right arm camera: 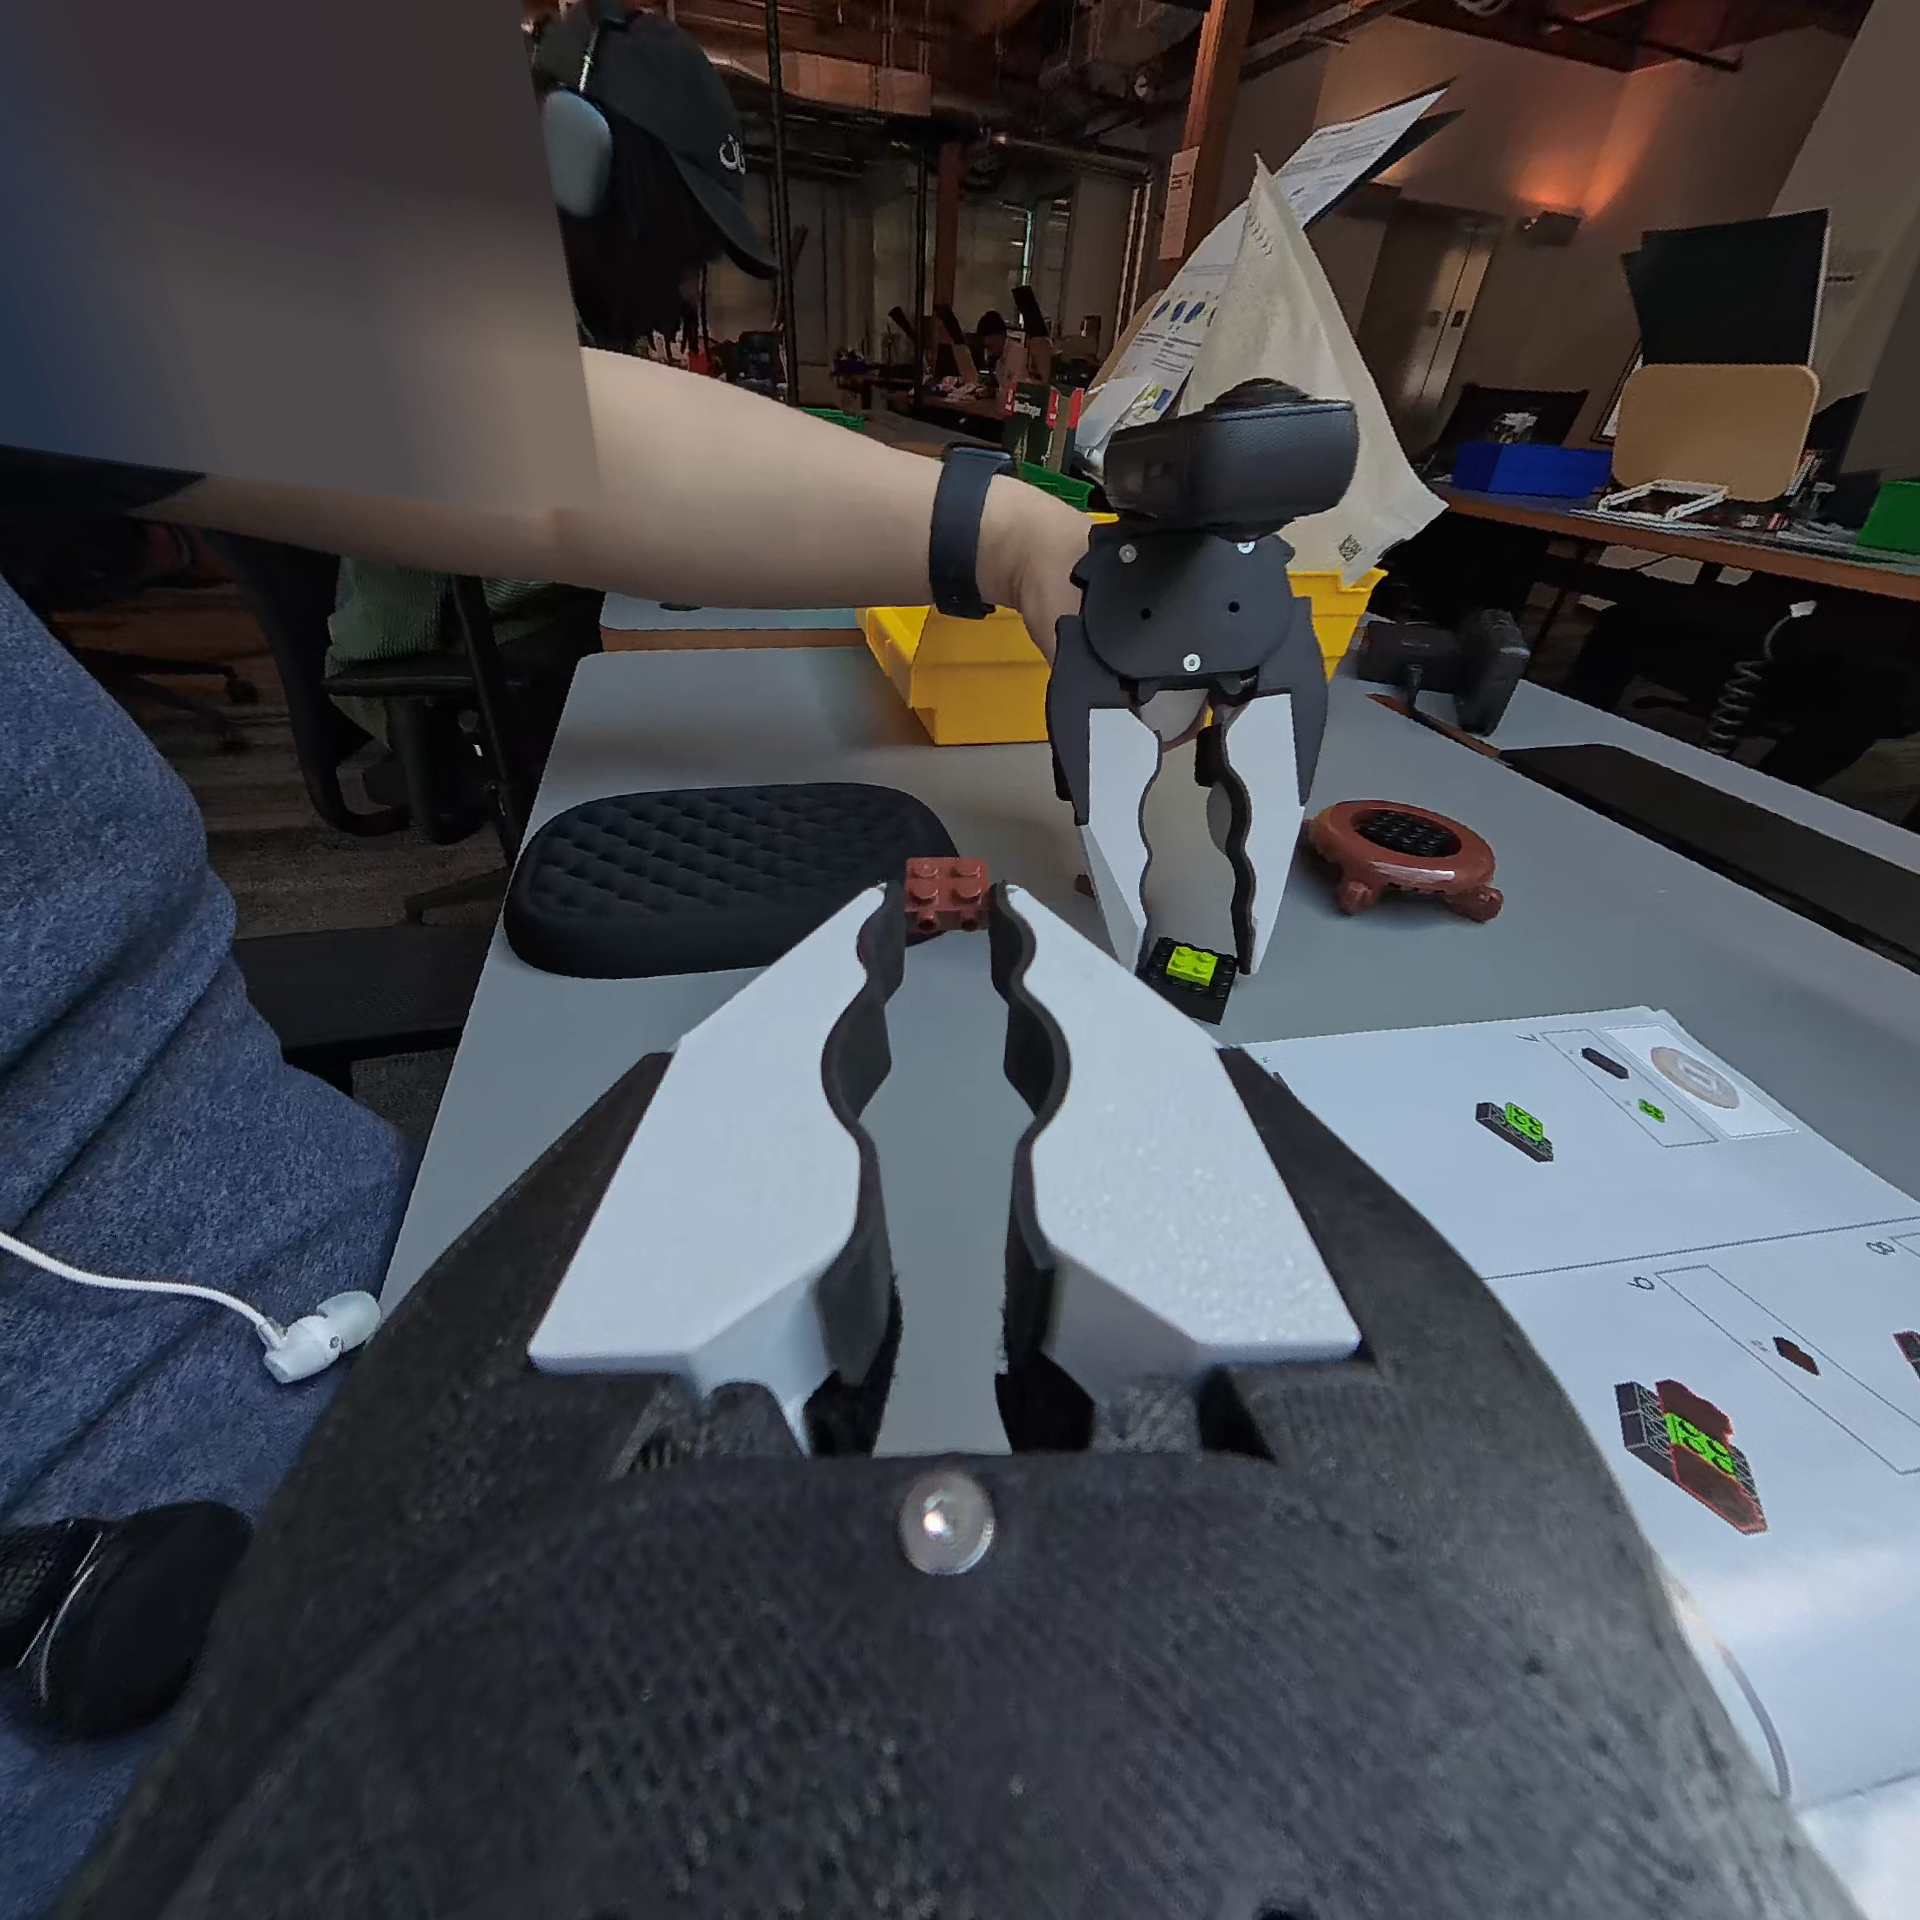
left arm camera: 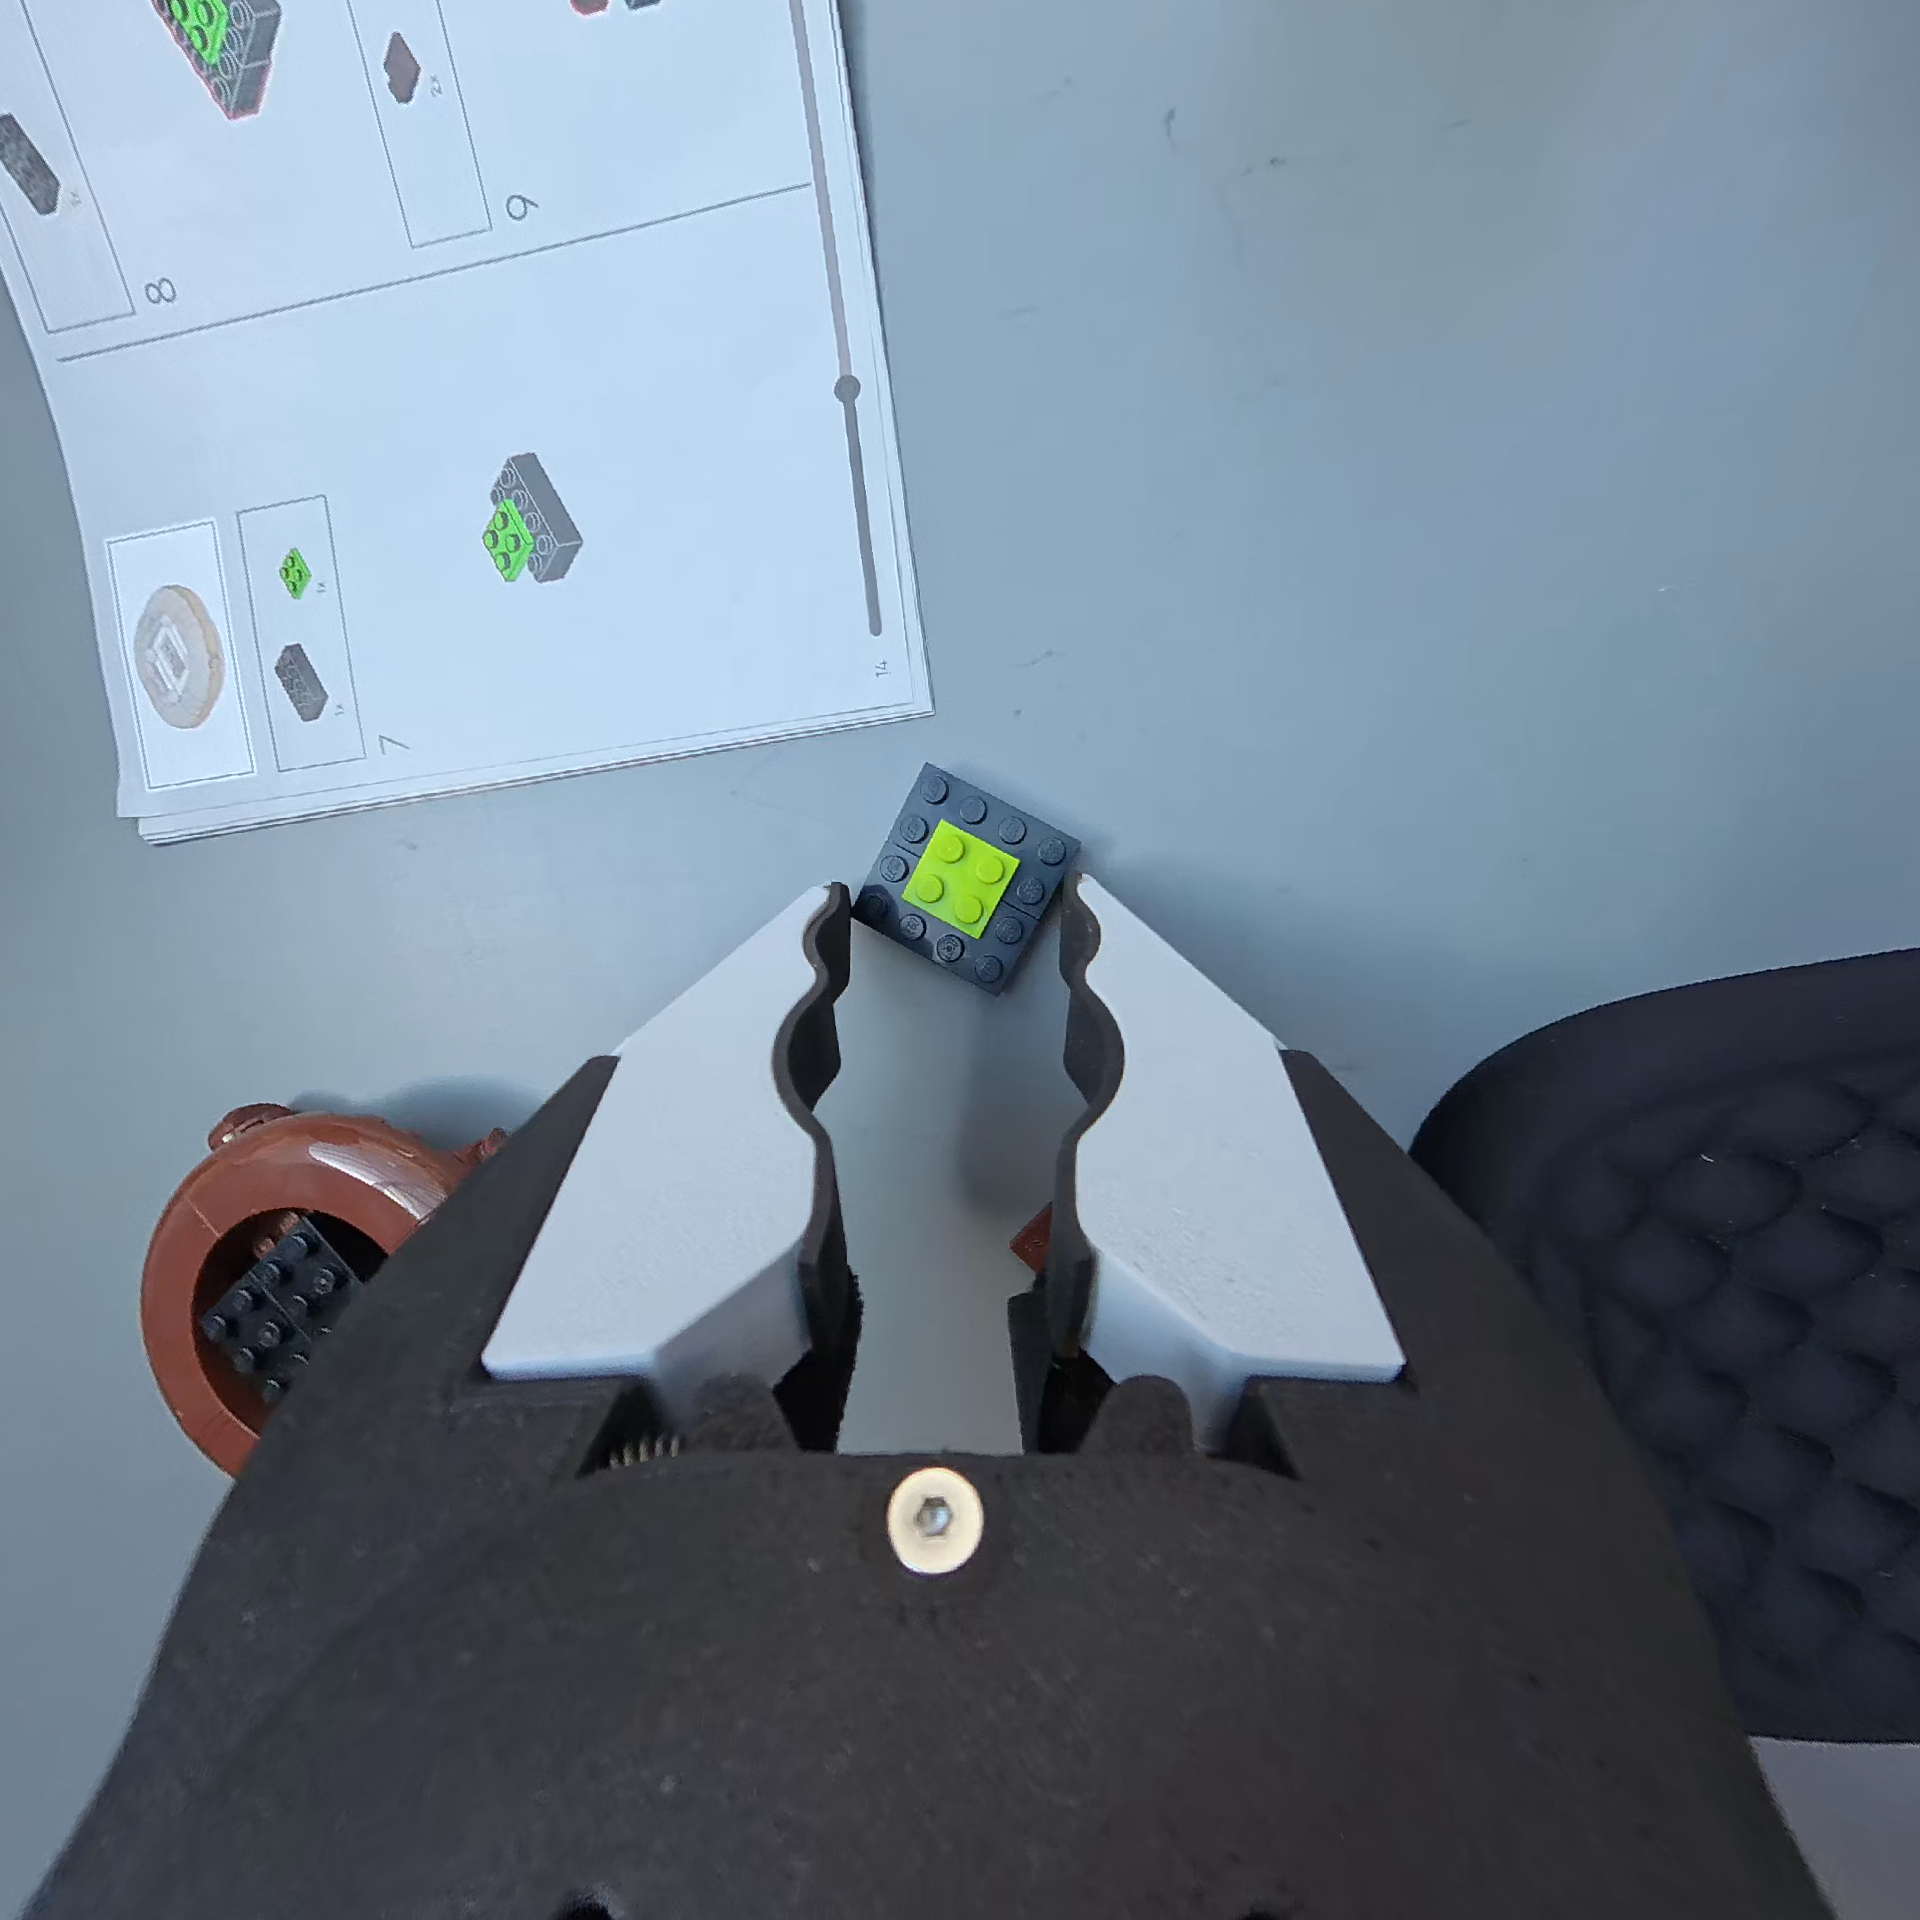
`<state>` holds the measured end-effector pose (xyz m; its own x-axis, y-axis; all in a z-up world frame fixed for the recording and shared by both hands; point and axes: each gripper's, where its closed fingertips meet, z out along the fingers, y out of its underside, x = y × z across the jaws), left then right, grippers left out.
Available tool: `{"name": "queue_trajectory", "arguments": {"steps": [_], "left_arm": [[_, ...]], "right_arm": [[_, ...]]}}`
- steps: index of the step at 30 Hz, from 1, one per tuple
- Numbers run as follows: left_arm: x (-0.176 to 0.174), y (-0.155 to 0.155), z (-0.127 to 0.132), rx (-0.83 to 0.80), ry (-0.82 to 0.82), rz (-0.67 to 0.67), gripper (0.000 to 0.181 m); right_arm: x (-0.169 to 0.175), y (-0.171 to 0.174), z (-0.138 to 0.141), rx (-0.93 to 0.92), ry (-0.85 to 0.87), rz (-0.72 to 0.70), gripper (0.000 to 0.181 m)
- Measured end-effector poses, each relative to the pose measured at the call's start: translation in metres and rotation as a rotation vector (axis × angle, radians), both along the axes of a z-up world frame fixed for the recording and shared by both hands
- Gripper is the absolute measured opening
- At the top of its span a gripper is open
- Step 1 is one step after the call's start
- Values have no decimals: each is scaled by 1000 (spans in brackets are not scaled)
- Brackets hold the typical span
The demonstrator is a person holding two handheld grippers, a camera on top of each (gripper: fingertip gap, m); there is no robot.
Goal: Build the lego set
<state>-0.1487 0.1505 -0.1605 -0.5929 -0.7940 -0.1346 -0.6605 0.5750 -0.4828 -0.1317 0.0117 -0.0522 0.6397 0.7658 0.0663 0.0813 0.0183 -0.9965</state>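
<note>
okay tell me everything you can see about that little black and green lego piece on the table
The black and green assembly is a square black studded plate with a smaller lime-green two-by-two plate pressed onto its centre, leaving a ring of black studs around it. It looks like glossy plastic. It lies flat, studs up, on the grey table, turned diagonally, just off the corner of the instruction booklet. The left gripper points down over it, fingertips at opposite edges; whether they pinch it is unclear.
</note>
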Motion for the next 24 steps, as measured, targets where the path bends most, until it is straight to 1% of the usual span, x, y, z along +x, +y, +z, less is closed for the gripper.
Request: {"name": "queue_trajectory", "arguments": {"steps": [3, 5, 8, 11, 12, 14, 17, 19, 21, 22, 24], "left_arm": [[1, 1, 1, 24, -8, 23, 41], [2, 3, 2, 50, -18, 23, 47], [3, 2, 1, 38, -9, 9, 46], [4, -4, 0, -13, -3, -4, 36], [5, -4, 0, -30, 0, 7, 36], [4, -4, 1, -52, 14, 33, 35], [1, -6, 3, -75, 32, 97, 34], [3, -9, 8, -98, -1, 146, 34], [5, -18, 14, -136, -28, 186, 34], [6, -24, 15, -150, -37, 207, 34], [8, -39, 15, -173, -61, 239, 34]], "right_arm": [[3, 0, 3, -6, 34, -4, 15], [4, 1, 4, -9, 44, -4, 15], [4, 1, 3, -15, 41, -2, 15], [5, 0, 3, -12, 32, -5, 15], [6, -1, 7, -1, 43, 2, 15], [13, -6, 21, 33, 90, 30, 15], [51, -1, 46, 51, 105, -35, 15], [81, 3, 69, 86, 46, -83, 15], [112, 11, 94, 117, -53, -145, 15], [123, 15, 108, 131, -108, -156, 15], [138, 23, 137, 162, -213, -122, 15]]}}
